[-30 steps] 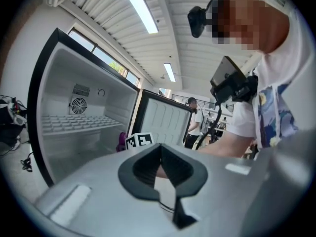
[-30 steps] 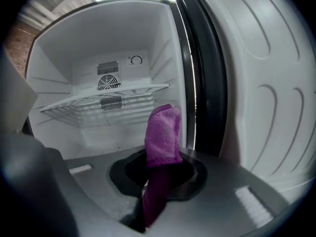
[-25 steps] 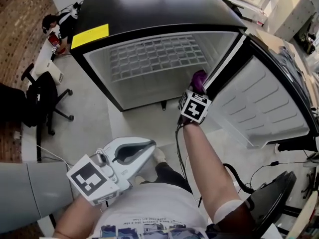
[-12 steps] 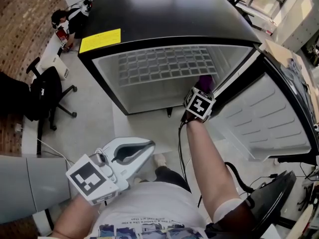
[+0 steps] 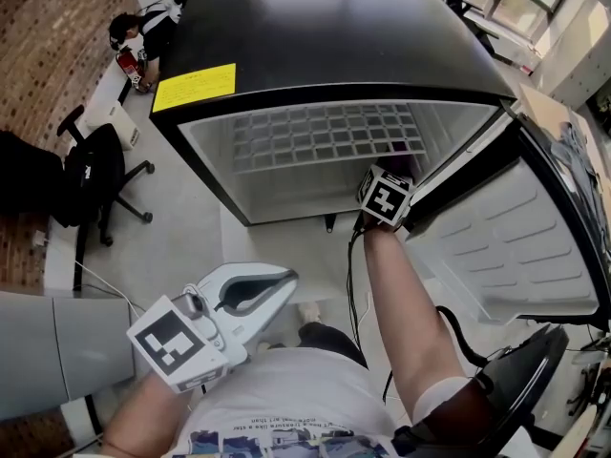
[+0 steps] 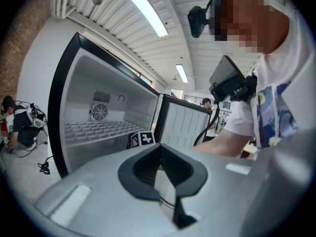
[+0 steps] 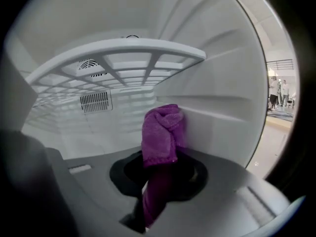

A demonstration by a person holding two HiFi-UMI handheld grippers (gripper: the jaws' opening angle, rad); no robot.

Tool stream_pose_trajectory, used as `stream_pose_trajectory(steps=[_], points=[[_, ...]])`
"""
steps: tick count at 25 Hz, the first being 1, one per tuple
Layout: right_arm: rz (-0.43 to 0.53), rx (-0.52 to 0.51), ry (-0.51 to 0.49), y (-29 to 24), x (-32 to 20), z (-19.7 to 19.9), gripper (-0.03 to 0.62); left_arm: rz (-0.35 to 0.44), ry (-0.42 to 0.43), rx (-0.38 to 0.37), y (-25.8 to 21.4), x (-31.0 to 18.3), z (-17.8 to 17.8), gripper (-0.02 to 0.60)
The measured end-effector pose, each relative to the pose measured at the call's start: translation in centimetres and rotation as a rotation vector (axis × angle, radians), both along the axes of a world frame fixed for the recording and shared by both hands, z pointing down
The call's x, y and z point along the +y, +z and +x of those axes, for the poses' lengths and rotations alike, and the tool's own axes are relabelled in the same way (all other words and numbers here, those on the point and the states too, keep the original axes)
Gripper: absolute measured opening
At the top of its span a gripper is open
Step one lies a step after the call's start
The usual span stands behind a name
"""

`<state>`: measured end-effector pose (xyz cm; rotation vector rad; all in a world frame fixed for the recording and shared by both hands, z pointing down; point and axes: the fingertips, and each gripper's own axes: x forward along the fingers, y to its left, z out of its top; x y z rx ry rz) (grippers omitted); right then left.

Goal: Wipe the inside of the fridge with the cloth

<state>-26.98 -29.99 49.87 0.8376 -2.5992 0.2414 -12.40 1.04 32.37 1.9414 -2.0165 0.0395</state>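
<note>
Head view, lower left: left gripper [image 5: 272, 289] is seen outside the fridge [image 5: 325, 46], jaws together, nothing gripped.
Right gripper view, centre: cloth [image 7: 163, 132] is clamped by right gripper [image 7: 160, 177] at the inner wall [image 7: 222, 107], beneath the shelf [image 7: 123, 53].
Risk: the bunched cloth is judged liable to be snagged on the shelf edge and pulled loose.

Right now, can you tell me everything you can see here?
Fridge: one, black outside, white inside, open.
Fridge door: one, white lining, swung open at right.
Wire shelf: one, white, inside fridge.
Sticker: one, yellow, fridge's top front edge.
Office chair: one, black, floor at left.
Other person: one, dark clothes, crouching far left.
Cloth: one, purple, inside fridge.
Left gripper: one, white, shut, empty.
Right gripper: one, white, shut on cloth, inside fridge.
</note>
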Motion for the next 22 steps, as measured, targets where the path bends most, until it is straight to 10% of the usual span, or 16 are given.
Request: stream_pose_trajectory(steps=[22], points=[[0.087, -0.138, -0.205, 0.2, 0.3, -5.8, 0.052, -0.022, 0.020, -0.046, 2.7, -2.3, -0.7, 0.005]])
